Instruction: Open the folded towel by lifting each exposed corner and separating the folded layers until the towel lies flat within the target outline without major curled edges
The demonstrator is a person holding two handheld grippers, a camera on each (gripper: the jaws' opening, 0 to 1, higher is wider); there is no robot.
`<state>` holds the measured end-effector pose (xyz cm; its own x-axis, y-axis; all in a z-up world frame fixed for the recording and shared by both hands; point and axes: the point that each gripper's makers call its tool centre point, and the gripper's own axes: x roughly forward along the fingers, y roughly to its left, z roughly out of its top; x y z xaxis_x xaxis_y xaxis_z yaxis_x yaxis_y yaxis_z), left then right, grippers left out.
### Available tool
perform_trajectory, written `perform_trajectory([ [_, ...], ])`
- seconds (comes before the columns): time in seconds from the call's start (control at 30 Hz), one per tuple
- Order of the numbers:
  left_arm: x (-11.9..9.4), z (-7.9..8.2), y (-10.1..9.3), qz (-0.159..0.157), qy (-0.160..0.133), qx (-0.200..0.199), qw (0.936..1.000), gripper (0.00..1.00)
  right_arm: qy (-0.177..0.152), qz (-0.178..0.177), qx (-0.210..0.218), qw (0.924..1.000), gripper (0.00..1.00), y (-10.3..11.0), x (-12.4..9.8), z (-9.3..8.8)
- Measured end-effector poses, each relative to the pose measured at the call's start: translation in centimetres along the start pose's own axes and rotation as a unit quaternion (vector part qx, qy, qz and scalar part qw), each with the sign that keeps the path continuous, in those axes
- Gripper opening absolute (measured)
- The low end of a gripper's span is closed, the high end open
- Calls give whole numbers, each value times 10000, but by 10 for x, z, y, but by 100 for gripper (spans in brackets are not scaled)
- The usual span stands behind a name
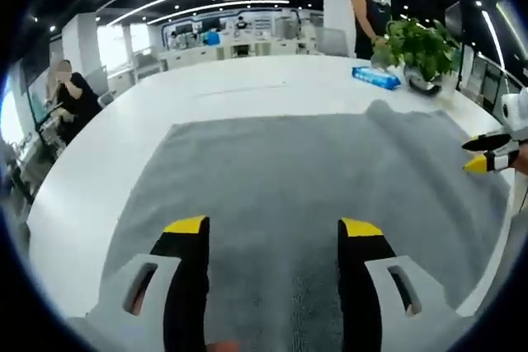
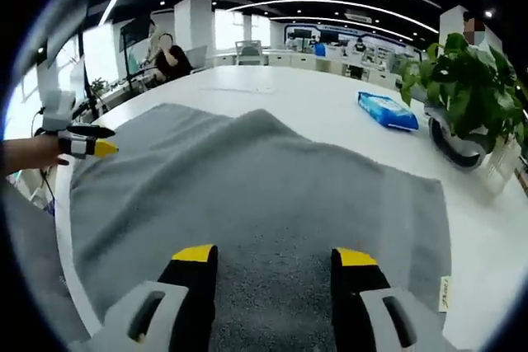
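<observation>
A grey towel [image 1: 305, 171] [image 2: 264, 179] lies spread over the white table [image 1: 247, 88] [image 2: 297, 88]. Its far edge rises in a small peak, and a white label [image 2: 443, 290] hangs at its near right corner. My left gripper [image 1: 273, 226] hovers over the towel's near part, jaws wide apart, nothing between them. My right gripper [image 2: 275, 255] is likewise open over the towel's near edge. In the left gripper view the right gripper [image 1: 487, 154] sits at the towel's right side. In the right gripper view the left gripper [image 2: 87, 142], held by a hand, sits at the towel's left side.
A potted plant [image 1: 421, 47] [image 2: 470, 88] and a blue packet [image 1: 375, 77] [image 2: 388, 110] stand on the table beyond the towel. A person [image 1: 74, 92] [image 2: 169, 55] sits at the table's far side; another [image 1: 375, 6] stands behind the plant.
</observation>
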<state>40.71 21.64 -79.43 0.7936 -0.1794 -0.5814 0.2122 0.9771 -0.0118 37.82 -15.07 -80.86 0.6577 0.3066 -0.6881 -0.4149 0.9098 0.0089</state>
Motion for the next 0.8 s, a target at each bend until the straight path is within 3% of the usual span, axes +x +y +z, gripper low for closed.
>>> perform_trajectory([
  [0.1,0,-15,0,50,124,-22,9999,59,17,-156,127,9998,58,-8,-4,-3],
  [0.13,1,-6,1,121,-229,-124,9996,60,9,-154,124,9998,59,-8,-4,-4],
  [0.27,-1,-11,2,203,-335,-157,9991,61,-13,-161,127,9998,59,-9,-4,-5],
  [0.6,4,-6,15,627,-300,-442,9966,58,-85,-277,212,9994,60,-25,4,3],
  [0.8,7,-4,16,674,-355,-484,9959,60,-171,-224,155,9995,61,-33,15,14],
])
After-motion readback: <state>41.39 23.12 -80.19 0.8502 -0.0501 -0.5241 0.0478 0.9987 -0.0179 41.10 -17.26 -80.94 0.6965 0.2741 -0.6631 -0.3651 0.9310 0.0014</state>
